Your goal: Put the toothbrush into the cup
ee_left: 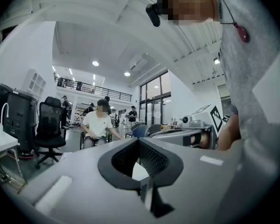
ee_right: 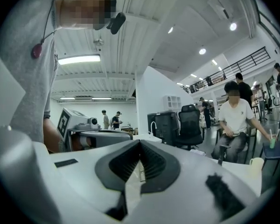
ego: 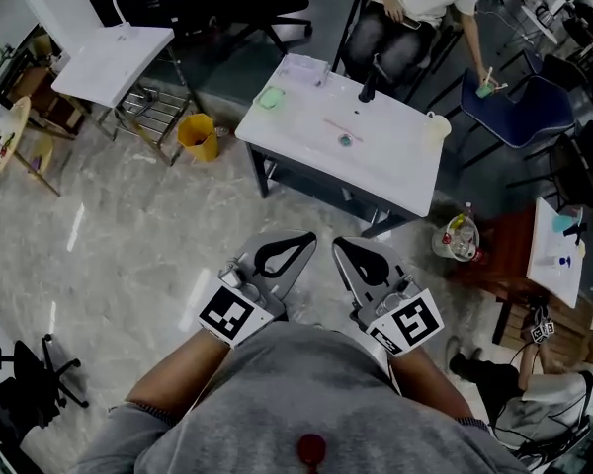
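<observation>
Left gripper (ego: 304, 237) and right gripper (ego: 342, 244) are hovering, jaws pressed together; clumsy reaching could topple the edge-standing cup (ego: 437, 127).

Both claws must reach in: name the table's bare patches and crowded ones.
Bare: the near half of the white table, up to the small round thing. Crowded: the far side, with a green thing at the left corner, a dark upright thing and the cup by the right edge.

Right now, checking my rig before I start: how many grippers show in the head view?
2. The left gripper at lower centre, the right gripper just right of it; both shut, short of the white table.
</observation>
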The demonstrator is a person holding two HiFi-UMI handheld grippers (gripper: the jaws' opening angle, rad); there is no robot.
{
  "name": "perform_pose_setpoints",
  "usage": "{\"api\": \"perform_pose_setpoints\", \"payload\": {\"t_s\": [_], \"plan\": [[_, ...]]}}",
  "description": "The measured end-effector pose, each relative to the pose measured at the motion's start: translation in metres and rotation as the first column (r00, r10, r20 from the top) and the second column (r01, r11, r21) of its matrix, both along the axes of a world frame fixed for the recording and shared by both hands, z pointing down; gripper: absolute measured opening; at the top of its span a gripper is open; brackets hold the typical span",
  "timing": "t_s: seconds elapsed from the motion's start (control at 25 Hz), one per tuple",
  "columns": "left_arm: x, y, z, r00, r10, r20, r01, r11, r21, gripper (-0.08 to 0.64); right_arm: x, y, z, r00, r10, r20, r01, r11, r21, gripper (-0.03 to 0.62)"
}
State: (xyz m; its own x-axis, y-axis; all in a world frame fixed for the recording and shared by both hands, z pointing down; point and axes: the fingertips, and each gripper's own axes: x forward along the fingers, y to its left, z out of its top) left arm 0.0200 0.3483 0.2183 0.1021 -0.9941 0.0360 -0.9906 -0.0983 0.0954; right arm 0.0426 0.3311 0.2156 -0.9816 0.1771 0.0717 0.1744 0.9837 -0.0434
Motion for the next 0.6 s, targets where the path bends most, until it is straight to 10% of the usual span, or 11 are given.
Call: {"api": "perform_pose_setpoints", "payload": {"t_s": [0.6], "plan": [[-0.122,-0.033,0.005,0.991,0.135,-0.006,-0.135,0.991,-0.005,0.005,-0.115,-0.033,0.014,0.988,0.152,-0.028,-0.153,0.988,-0.015,0.008]]}}
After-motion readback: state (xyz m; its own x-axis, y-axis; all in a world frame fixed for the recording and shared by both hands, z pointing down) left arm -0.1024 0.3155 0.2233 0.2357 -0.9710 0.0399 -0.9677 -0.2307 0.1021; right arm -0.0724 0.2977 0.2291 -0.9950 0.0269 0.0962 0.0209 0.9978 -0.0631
